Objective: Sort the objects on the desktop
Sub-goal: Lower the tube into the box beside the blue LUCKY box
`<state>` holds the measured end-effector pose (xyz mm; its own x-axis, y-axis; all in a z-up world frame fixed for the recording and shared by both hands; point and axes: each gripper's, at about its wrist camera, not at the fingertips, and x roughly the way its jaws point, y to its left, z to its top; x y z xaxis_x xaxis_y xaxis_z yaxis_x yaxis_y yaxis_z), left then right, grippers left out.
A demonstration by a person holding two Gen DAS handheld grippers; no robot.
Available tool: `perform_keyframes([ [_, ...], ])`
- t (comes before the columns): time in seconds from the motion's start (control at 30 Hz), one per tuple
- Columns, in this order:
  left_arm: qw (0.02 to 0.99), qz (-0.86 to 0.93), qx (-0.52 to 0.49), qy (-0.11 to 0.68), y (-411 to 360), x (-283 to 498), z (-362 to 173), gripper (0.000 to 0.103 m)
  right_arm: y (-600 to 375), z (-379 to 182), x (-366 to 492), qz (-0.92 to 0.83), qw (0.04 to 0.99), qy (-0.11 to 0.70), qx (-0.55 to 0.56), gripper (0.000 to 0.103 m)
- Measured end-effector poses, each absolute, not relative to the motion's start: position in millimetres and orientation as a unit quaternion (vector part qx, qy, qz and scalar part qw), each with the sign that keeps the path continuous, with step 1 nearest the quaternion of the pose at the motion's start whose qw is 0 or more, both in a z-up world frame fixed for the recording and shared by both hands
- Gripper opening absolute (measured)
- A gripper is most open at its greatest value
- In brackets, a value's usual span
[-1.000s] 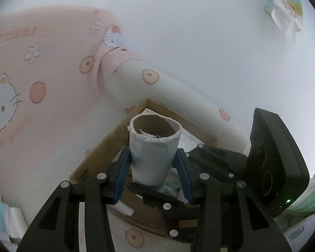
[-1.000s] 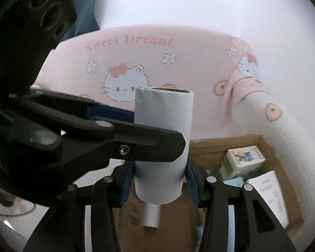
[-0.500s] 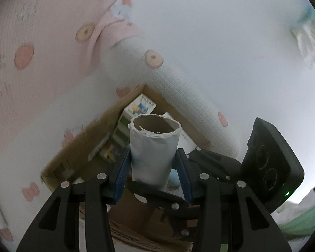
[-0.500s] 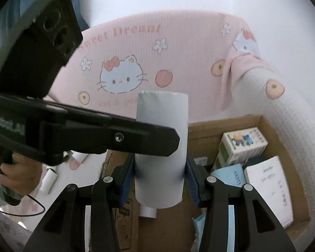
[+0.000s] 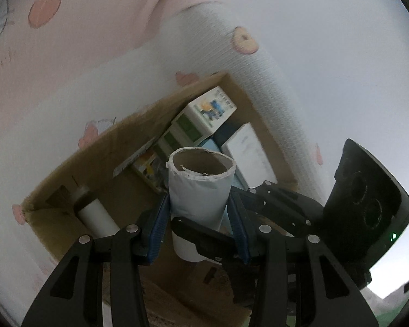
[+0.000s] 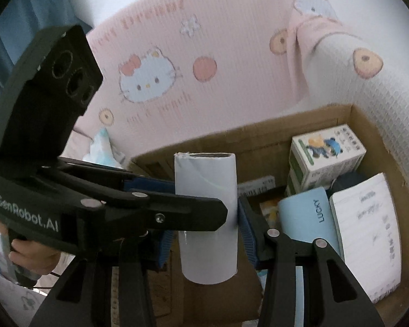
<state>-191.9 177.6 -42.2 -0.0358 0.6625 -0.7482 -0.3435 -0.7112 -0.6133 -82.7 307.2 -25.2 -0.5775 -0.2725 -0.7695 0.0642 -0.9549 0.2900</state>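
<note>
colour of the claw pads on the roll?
Blue pads, clearest in the left wrist view.

Pink cartoon-cat blanket (image 6: 204, 62); white quilted bolster (image 5: 248, 81).

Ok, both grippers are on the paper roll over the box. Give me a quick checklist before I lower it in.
1. Left gripper clamped on the paper roll: ok, both blue pads press its sides.
2. Right gripper clamped on the same roll: ok, pads on both sides.
3. Roll above the cardboard box opening: ok, box floor shows beneath it.
4. Landing spot: cannot tell; the floor straight below is hidden by the roll. A white roll stands in one corner; a blue LUCKY booklet and green-white cartons fill the other side.
5. Grippers clear of each other: not ok, the fingers cross close together at the roll.
</note>
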Motion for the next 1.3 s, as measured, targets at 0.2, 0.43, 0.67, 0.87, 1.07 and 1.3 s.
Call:
perform_keyframes([
  [0.2,0.33,0.682,-0.636,-0.145,185,-201,-60,0.048,312,-42,-87,-0.861,0.09,-0.129,0.484,0.041],
  [0.43,0.282,0.659,-0.686,-0.125,194,-205,-84,0.048,313,-62,-100,-0.821,0.102,-0.159,0.539,0.041],
  [0.67,0.266,0.632,-0.711,-0.156,194,-210,-97,0.047,317,-71,-99,-0.81,0.1,-0.169,0.552,0.041],
  [0.87,0.264,0.618,-0.72,-0.172,197,-211,-105,0.047,317,-73,-87,-0.805,0.104,-0.147,0.566,0.041],
  [1.07,0.266,0.621,-0.721,-0.155,205,-205,-109,0.047,319,-83,-79,-0.787,0.11,-0.143,0.59,0.042],
  [1.3,0.244,0.631,-0.72,-0.154,205,-206,-111,0.047,304,-87,-87,-0.776,0.1,-0.108,0.614,0.042],
])
